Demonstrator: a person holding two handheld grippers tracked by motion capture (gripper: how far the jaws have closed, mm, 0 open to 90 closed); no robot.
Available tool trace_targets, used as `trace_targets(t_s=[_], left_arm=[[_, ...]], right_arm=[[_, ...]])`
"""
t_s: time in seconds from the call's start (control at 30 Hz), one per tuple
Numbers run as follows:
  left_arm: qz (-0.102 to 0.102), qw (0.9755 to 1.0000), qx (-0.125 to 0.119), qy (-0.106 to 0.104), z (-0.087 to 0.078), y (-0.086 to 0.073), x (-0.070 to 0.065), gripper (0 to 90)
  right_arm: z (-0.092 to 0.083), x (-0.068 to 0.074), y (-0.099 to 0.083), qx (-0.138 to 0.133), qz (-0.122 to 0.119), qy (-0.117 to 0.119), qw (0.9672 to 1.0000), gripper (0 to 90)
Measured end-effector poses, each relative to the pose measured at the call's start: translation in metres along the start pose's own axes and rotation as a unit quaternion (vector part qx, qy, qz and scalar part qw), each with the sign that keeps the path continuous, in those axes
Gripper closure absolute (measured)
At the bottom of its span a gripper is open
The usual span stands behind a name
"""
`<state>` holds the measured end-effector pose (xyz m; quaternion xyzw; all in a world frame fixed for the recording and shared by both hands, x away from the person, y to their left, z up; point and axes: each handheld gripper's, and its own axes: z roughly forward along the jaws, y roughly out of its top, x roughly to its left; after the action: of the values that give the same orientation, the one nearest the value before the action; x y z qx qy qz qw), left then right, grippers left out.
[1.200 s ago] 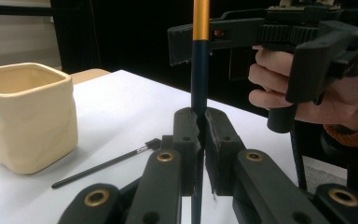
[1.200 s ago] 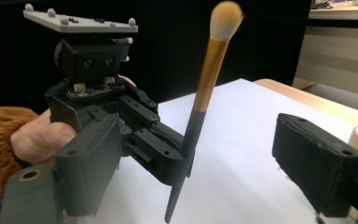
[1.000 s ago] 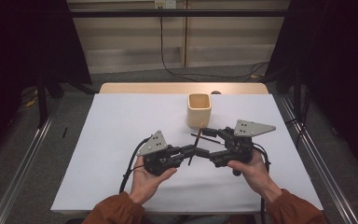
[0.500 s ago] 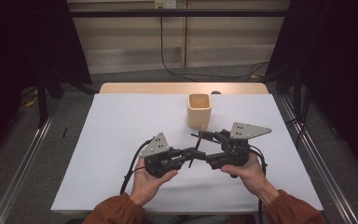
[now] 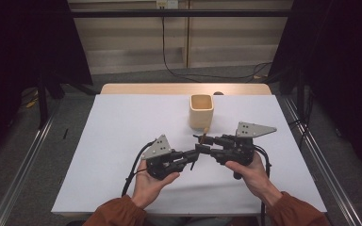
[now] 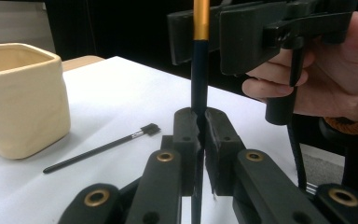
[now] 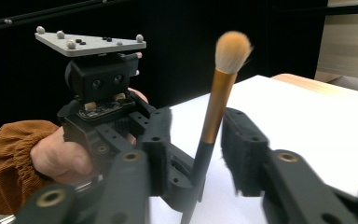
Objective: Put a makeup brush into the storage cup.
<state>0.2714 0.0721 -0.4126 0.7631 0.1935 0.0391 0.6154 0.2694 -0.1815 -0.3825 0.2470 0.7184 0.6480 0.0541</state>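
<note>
A makeup brush (image 7: 219, 93) with a dark handle, gold ferrule and tan bristles stands nearly upright above the table. My left gripper (image 6: 201, 135) is shut on the lower handle of the brush (image 6: 199, 70). My right gripper (image 7: 198, 149) faces it, its jaws on either side of the ferrule with a small gap on each side; they have just been closing. In the high view the left gripper (image 5: 195, 155) and the right gripper (image 5: 205, 140) meet nose to nose at the table's middle, just in front of a cream cup (image 5: 201, 110).
A thin black spoolie brush (image 6: 98, 149) lies flat on the white table cover (image 5: 122, 141) near the cream cup (image 6: 23, 98). Metal rails run along both sides of the table, and cables lie on the floor behind it.
The right gripper's jaws have narrowed around the upper part of the brush. The left gripper keeps its hold, and both hands stay where they were.
</note>
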Motion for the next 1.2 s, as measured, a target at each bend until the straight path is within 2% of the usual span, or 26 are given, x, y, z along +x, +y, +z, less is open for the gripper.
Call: trace_targets(t_s=[0.37,0.57,0.73,1.2], left_arm=[[0.008,0.9999,0.006,-0.003,0.0032,-0.0024,-0.0023,82.9],[0.011,0.9999,0.001,0.005,0.0033,-0.0036,-0.0033,78.3],[0.012,0.9998,0.0,0.014,0.0025,-0.0038,-0.002,70.2],[-0.012,0.9995,-0.008,0.027,-0.0017,-0.0004,0.0012,40.5]], right_arm=[[0.0012,-0.0018,-0.0011,0.005,0.006,0.009,0.9999,81.8],[0.0009,-0.0002,-0.0014,0.007,0.003,0.0,1.0,83.6],[0.0014,0.0013,-0.0014,0.009,-0.003,-0.006,0.9999,83.7],[0.0016,0.0022,-0.0021,0.013,-0.004,-0.008,0.9999,83.7]])
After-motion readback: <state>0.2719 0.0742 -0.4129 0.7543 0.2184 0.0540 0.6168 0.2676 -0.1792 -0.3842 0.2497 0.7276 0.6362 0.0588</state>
